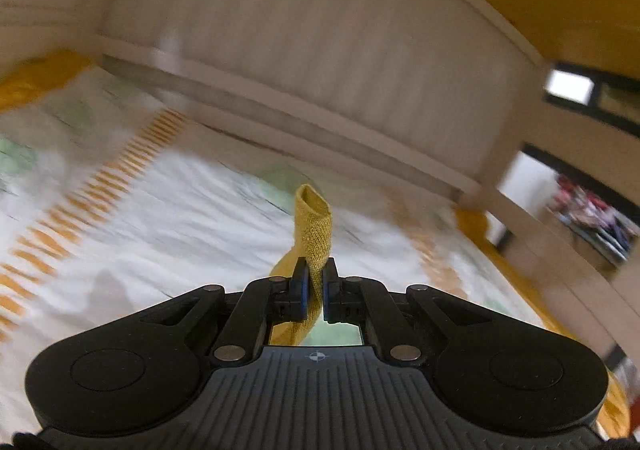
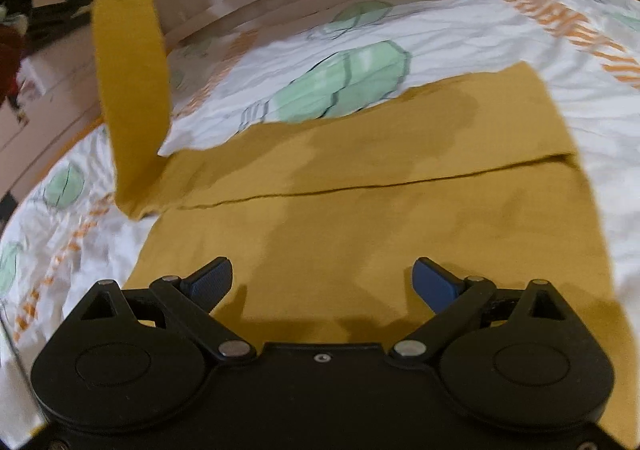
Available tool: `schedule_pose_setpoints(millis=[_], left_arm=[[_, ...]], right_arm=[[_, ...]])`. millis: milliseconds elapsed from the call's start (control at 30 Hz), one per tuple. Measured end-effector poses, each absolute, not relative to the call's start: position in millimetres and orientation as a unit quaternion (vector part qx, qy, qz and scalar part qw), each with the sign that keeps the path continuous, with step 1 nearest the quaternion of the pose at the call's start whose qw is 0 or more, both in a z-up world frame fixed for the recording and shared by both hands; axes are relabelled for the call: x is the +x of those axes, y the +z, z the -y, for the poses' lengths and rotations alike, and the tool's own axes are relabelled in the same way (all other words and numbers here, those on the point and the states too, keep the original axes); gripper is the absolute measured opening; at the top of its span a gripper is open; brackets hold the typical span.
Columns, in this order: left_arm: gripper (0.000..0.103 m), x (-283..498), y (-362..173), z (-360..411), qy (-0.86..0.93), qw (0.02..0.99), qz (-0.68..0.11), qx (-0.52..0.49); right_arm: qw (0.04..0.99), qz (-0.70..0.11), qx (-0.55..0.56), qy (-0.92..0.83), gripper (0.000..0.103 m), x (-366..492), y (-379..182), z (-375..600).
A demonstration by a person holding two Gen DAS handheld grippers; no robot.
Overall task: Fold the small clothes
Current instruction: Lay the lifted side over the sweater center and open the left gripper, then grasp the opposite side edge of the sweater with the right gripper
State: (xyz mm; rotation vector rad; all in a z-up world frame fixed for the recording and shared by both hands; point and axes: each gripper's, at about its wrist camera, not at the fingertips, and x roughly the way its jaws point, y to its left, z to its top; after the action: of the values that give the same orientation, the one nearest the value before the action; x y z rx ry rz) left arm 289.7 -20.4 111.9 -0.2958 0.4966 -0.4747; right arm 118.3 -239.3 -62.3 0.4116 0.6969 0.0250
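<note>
Left wrist view: the left gripper (image 1: 315, 282) is clamped tight on a narrow strip of the mustard garment (image 1: 316, 228), lifted above the bedsheet (image 1: 168, 218). To fold well, I judge the strip should be carried across the garment's body without slackening the pinch, then laid flat.

Right wrist view: the right gripper (image 2: 322, 282) hangs wide open, holding nothing, over the garment (image 2: 400, 210), which is spread on the sheet (image 2: 460, 38). The raised strip (image 2: 130, 90) stands at the garment's far-left corner. The free gripper could pin the body down.
</note>
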Motion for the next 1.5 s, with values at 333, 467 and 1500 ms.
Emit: schedule_pose_setpoints(millis=[333, 467, 1500], left_arm=[[0.013, 294.0, -4.5, 143.1, -0.269, 0.885, -0.366, -0.101], [0.022, 283.0, -18.9, 154.3, -0.289, 0.875, -0.378, -0.084], [0.033, 234.4, -93.7, -16.9, -0.064, 0.924, -0.375, -0.026]], right_arm=[[0.911, -0.330, 0.245, -0.026, 0.098, 109.1, -65.6, 269.6], [0.909, -0.331, 0.250, -0.028, 0.098, 108.3, -68.1, 273.3], [0.932, -0.316, 0.178, -0.024, 0.076, 189.1, -52.1, 301.8]])
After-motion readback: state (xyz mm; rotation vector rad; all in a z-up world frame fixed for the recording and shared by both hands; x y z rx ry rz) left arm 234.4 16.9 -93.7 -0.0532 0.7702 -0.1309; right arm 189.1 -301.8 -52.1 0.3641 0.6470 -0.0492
